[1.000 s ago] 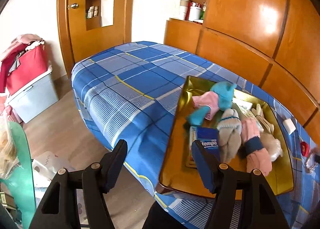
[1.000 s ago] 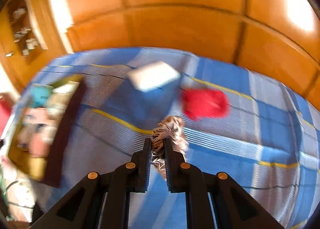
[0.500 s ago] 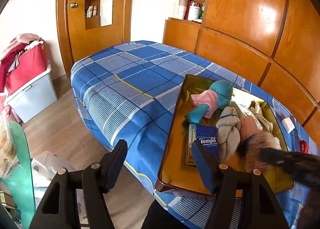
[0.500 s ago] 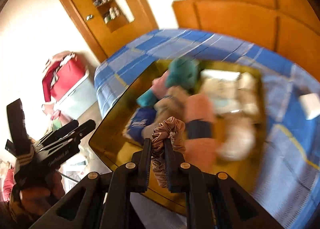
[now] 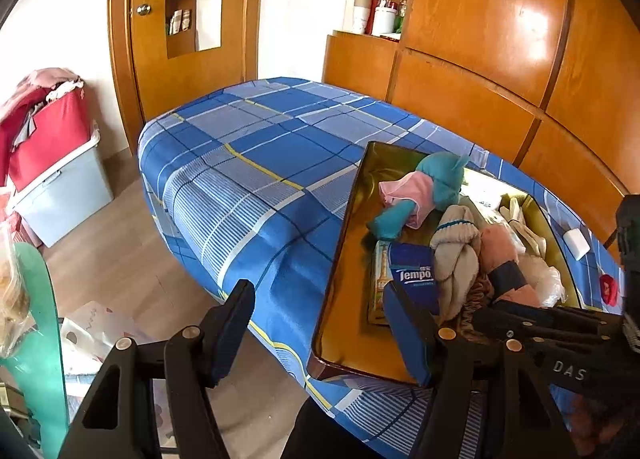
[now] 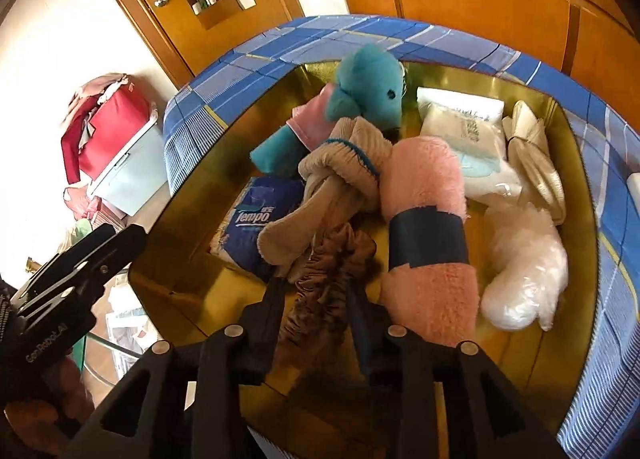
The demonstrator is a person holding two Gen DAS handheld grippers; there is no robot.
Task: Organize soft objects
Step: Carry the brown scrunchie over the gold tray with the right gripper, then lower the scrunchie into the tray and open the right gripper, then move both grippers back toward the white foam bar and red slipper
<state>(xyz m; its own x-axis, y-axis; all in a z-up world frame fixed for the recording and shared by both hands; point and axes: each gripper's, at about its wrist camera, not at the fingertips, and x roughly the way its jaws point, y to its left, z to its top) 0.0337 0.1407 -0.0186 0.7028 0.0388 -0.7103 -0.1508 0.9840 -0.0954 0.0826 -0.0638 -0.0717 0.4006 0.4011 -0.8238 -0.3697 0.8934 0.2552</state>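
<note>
While the left gripper (image 5: 320, 323) waits with its jaws apart and nothing between them, level with the near-left edge of the gold tray (image 5: 340, 259), leave it parked there.

To its right, the right gripper (image 6: 318, 295) points down into the tray's near end. Its jaws are opening, with the brown scrunchie (image 6: 324, 271) between them but no longer pinched; the scrunchie lies against the beige sock bundle (image 6: 332, 183), just left of the pink sock roll (image 6: 428, 227).

Let the jaws part fully before lifting, then withdraw straight up so that no fold snags on a fingertip (image 6: 276, 291).

One second earlier this gripper was clamped on the scrunchie over the blue checked bedspread (image 6: 600, 131), beside a red item; it has since carried it across into the tray.
</note>
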